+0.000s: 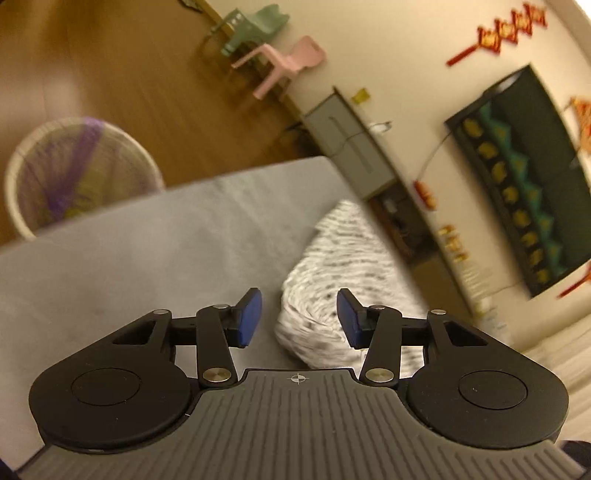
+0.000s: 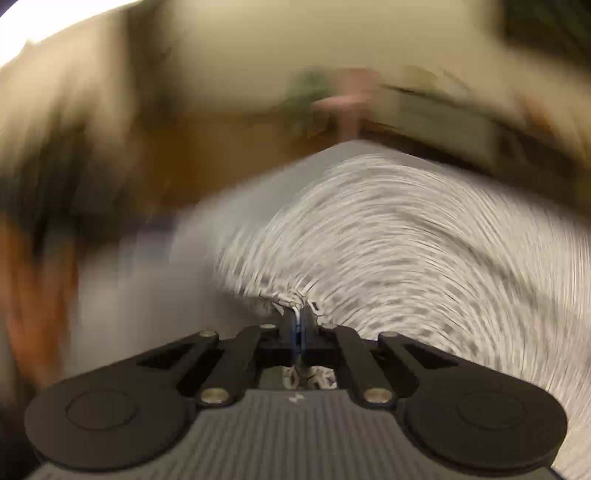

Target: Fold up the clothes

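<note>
left wrist view: the left gripper (image 1: 299,317) is standing partly apart at lower centre, its blue pads (image 1: 251,317) bare, with nothing between them. the garment (image 1: 343,273), a white cloth with small dark specks, is lying beyond and to the right of the pads, on the grey surface (image 1: 147,251) that is filling the middle of the frame. its near end is looking rounded and bunched; its far end is reaching up toward the surface's far corner at centre right. much of its print is smearing into streaks. a white fan (image 1: 74,173) with purple blades is showing at the left edge, a green chair (image 1: 255,26) and a pink chair (image 1: 288,62) at the top, and a dark screen (image 1: 524,177) on the wall at the right.

right wrist view: the right gripper (image 2: 298,325) is pinching a puckered edge of the garment (image 2: 406,240) at lower centre, the jaws closed tight on the fabric, which is creasing outward from the pads. more cloth is showing beneath the jaws. the garment is spreading across the centre and right of the frame over the grey surface (image 2: 147,288), its specks blurring into curved arcs. the background is too blurred to read.
</note>
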The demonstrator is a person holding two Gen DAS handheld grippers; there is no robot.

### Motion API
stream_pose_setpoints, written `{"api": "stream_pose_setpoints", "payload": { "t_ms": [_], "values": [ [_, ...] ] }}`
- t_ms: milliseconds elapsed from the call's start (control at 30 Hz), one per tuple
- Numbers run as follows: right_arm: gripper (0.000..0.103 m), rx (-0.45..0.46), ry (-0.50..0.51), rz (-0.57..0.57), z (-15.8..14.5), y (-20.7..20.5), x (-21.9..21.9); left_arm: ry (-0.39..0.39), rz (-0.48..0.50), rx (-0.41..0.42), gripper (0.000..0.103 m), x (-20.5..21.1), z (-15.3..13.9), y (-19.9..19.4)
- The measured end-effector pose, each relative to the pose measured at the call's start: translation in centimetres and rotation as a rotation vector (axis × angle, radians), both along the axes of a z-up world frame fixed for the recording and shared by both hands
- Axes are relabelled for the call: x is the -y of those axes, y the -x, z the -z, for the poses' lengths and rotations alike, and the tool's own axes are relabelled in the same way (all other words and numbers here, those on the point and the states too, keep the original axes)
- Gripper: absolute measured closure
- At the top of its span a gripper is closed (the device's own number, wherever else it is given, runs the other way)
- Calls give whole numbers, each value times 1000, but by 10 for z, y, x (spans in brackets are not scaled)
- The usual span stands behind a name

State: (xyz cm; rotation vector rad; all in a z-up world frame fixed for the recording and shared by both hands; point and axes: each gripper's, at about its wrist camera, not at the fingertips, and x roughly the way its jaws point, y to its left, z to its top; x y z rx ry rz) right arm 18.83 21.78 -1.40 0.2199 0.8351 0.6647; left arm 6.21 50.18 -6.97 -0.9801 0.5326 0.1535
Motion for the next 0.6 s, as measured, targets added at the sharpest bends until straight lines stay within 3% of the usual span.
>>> {"api": "stream_pose_setpoints", "payload": {
  "t_ms": [67, 133, 167, 267, 400, 467, 500, 567, 600],
  "values": [
    [101, -227, -246, 160, 20, -34, 50, 58, 65, 15, 65, 10, 7, -16],
    [101, -355, -337, 257, 46, -47, 78, 83, 134, 17, 61, 22, 13, -33],
    [101, -396, -365, 291, 57, -48, 88, 58, 157, 9, 61, 30, 14, -39],
    [101, -461, -415, 336, 78, -45, 99, -18, 225, -14, 56, 52, 18, -57],
    [101, -483, -415, 336, 85, -45, 93, -149, 340, -9, 49, 77, 23, -69],
    [101, -488, -419, 334, 85, -46, 92, -204, 388, -5, 51, 87, 26, -75],
    [101, -493, -421, 331, 84, -44, 92, -228, 405, -3, 59, 91, 27, -78],
    [100, -494, -415, 320, 83, -43, 92, -231, 469, 27, 98, 98, 26, -82],
    [98, -494, -410, 314, 82, -43, 93, -213, 510, 52, 103, 100, 23, -83]
  ]
}}
